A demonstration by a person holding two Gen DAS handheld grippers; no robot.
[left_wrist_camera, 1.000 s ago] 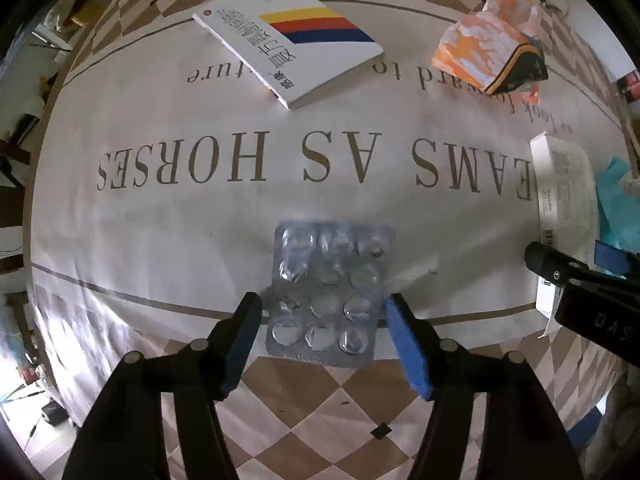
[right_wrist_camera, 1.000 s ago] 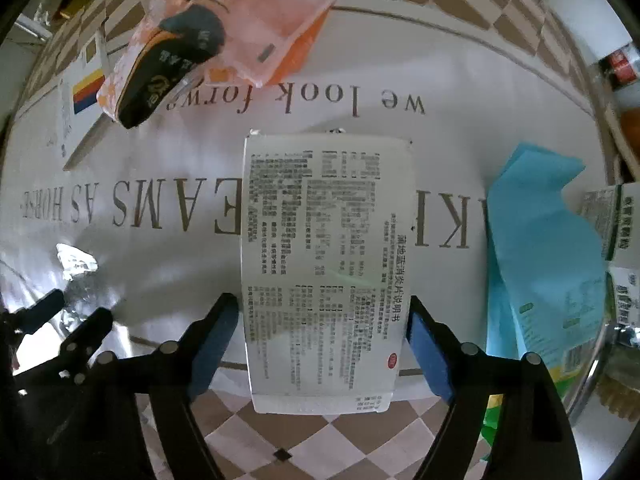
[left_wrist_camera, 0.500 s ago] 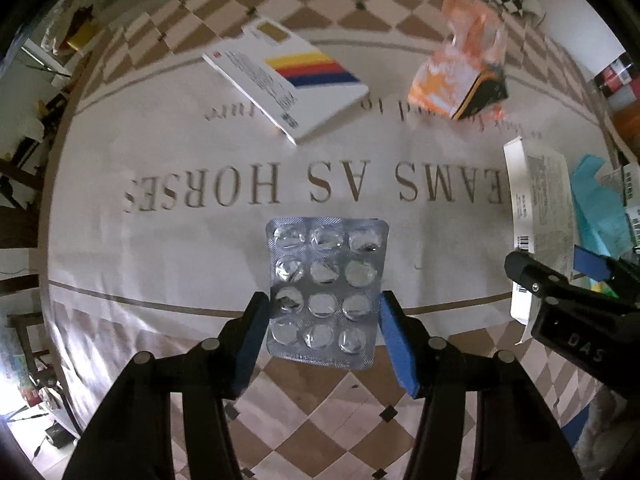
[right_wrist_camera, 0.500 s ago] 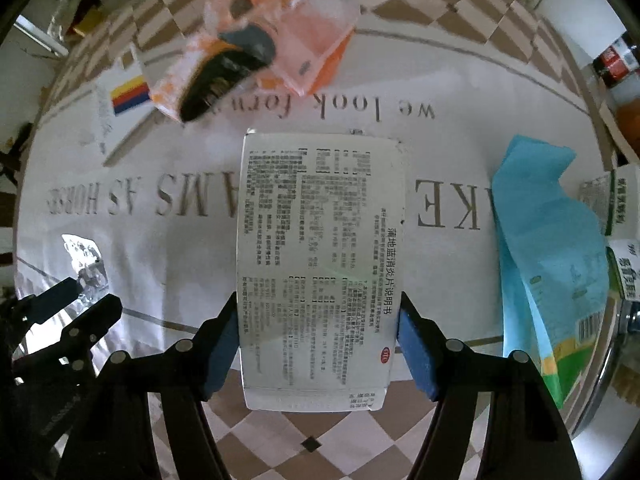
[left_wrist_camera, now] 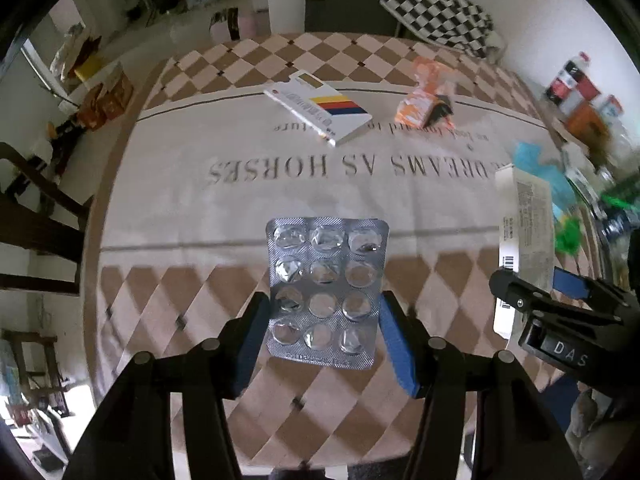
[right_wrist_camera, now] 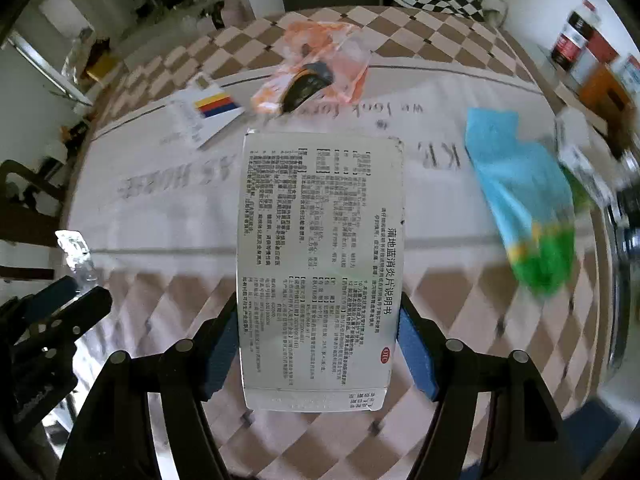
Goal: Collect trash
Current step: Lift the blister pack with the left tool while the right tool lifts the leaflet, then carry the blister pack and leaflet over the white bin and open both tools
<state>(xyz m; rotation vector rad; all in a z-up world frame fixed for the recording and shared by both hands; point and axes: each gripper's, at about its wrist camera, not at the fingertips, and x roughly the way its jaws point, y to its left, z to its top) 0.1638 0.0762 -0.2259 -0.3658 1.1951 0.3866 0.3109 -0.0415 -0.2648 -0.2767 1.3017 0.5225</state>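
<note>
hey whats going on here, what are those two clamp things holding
A person is clearing trash off a table with a pair of handheld tongs. The left tongs are shut on an emptied pill blister pack, and the right tongs on a printed medicine box; both are held above the tablecloth. An orange wrapper, a blue-green packet and a striped box lie on the table.

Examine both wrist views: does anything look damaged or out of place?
Yes. The blister pack clamped in the left gripper has every bubble crushed open. On the tablecloth, the orange wrapper lies torn and crumpled.
</note>
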